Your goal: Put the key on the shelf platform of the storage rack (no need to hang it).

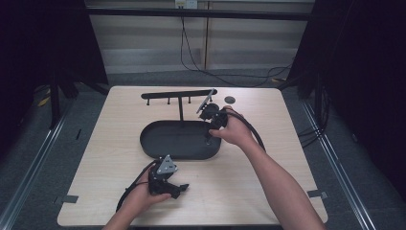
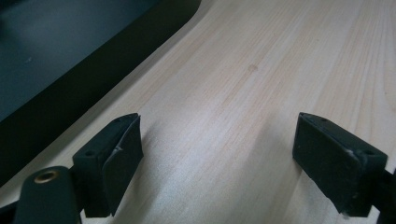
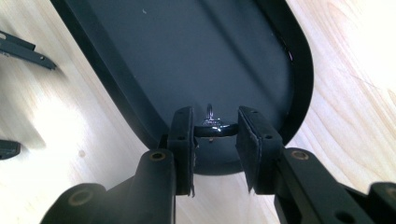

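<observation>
Tray (image 1: pixel 158 143) sits mid-table (image 1: pixel 268 182). Stand's post rises at tray's far rim, w/ its bar (image 1: pixel 178 94) across the far side. Small disc (image 1: pixel 230 99) lies on table right of bar. My right gripper (image 1: pixel 209 136) is over tray's right end, ring (image 3: pixel 215 128) btwn its jaws. Left gripper (image 1: pixel 178 190) rests near-side of tray, on table.

Pale wood-grain table (image 1: pixel 268 172), smooth and matt, with fine lengthwise streaks. Near its middle, a black oval tray (image 3: pixel 154 51), satin-smooth, faintly sheened, with a glossy glint at the rim. Between the pads of the right gripper (image 3: pixel 215 135), a small shiny black ring (image 3: pixel 215 129), metal by the look, catching bright highlights. Matt black, plastic-looking jaws on the left gripper (image 2: pixel 219 161), pads dull and rubbery, edges slightly frayed. Brass-coloured screw inserts in the arms.
</observation>
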### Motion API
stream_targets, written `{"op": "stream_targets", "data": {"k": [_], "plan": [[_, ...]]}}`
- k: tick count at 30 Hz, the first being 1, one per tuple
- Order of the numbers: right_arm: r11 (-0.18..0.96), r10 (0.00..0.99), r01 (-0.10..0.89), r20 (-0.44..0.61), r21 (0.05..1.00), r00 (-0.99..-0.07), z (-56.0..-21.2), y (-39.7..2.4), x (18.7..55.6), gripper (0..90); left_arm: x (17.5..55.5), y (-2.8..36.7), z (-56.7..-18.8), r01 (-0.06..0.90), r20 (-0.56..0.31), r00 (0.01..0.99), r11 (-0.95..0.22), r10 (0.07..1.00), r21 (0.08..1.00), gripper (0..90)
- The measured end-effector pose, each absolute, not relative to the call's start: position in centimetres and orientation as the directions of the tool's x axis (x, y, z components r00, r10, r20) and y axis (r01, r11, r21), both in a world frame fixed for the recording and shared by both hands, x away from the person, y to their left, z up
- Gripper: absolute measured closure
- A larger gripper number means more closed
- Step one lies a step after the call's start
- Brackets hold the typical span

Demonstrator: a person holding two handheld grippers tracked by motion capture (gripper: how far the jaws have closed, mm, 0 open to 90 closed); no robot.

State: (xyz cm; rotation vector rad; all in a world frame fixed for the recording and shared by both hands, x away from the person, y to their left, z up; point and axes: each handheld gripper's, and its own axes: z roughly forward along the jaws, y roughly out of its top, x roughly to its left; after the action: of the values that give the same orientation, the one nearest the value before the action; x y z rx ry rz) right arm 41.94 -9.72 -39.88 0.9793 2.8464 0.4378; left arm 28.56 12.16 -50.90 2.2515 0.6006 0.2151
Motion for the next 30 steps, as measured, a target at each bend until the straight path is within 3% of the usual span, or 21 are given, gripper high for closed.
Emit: {"op": "stream_targets", "data": {"k": [30], "plan": [[0.736,0.632,0.602,0.003,0.309,-0.775,-43.6,-9.5,42.5,68.0,28.6,12.2,-50.9,0.352,-0.032,0.873,-0.584,0.486,0.732,15.5]]}}
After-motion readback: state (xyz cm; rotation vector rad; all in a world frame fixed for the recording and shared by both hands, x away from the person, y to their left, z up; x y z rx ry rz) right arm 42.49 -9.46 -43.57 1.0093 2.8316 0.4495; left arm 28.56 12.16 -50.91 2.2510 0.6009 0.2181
